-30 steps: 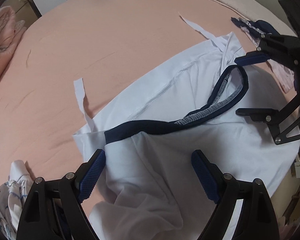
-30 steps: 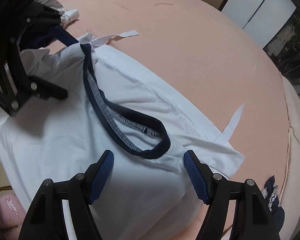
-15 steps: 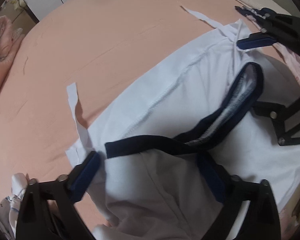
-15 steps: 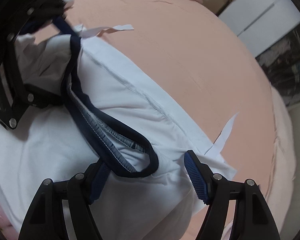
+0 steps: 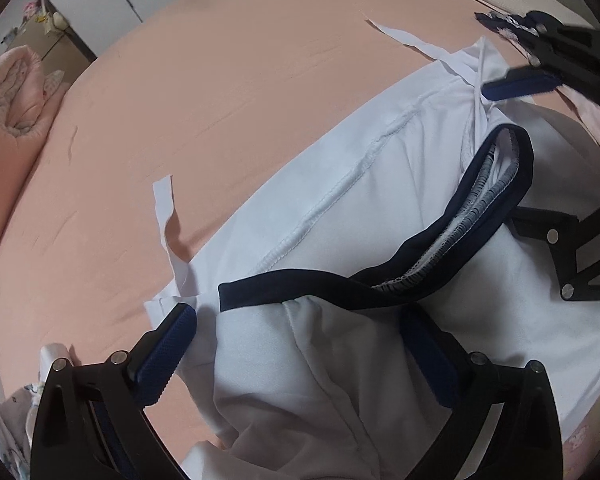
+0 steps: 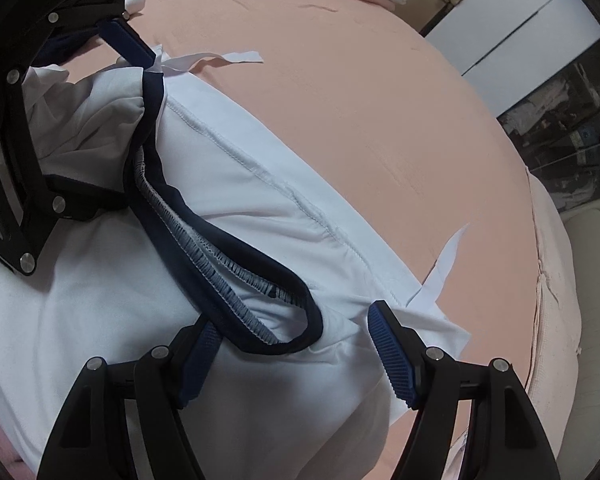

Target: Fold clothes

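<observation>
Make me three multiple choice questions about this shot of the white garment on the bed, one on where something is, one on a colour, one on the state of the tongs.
1. Where does the white garment lie?
A. on the peach bed sheet
B. on a wooden floor
C. in a basket

2. What colour is the garment's neckline trim?
A. red
B. dark navy
C. yellow

3. How do the left tongs stand?
A. shut on a sock
B. shut empty
C. open, astride the fabric

Answers: 1 A, the sheet surrounds the garment. 2 B, the band looks dark navy. 3 C, the pads stand wide apart.
</observation>
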A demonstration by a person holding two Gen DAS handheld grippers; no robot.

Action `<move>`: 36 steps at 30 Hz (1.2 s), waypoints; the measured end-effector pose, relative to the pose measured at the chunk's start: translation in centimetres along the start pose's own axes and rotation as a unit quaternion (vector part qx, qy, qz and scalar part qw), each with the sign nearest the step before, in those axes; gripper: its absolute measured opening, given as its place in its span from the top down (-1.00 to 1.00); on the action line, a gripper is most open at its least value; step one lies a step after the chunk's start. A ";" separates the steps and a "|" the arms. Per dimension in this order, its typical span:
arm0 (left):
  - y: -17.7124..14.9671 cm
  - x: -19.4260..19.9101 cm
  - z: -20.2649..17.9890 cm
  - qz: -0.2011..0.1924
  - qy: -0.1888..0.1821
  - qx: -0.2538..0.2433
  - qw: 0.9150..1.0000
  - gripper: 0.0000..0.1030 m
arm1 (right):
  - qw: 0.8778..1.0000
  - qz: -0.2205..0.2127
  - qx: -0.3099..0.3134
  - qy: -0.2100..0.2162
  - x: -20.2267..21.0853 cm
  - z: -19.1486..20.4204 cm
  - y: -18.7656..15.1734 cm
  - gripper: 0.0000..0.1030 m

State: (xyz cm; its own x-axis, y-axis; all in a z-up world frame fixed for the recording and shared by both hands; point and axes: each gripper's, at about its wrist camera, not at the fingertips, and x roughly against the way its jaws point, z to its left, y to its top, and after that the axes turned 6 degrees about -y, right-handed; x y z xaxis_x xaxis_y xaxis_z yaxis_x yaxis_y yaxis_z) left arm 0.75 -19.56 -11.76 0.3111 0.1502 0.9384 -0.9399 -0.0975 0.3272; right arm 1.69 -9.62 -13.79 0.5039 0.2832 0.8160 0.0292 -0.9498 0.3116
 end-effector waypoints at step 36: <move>-3.7 3.1 -6.4 -0.091 0.033 -0.041 0.994 0.53 | 0.996 -0.071 0.049 -0.004 0.9 4.7 -0.5 0.76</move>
State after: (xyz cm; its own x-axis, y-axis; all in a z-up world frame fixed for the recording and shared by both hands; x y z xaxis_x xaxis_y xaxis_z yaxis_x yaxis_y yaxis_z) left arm 4.32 -12.48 -10.79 0.4692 0.2232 0.8544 -0.8783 0.0172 0.4778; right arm 6.16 -9.51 -15.48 0.4951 0.4158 0.7629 0.1848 -0.9084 0.3751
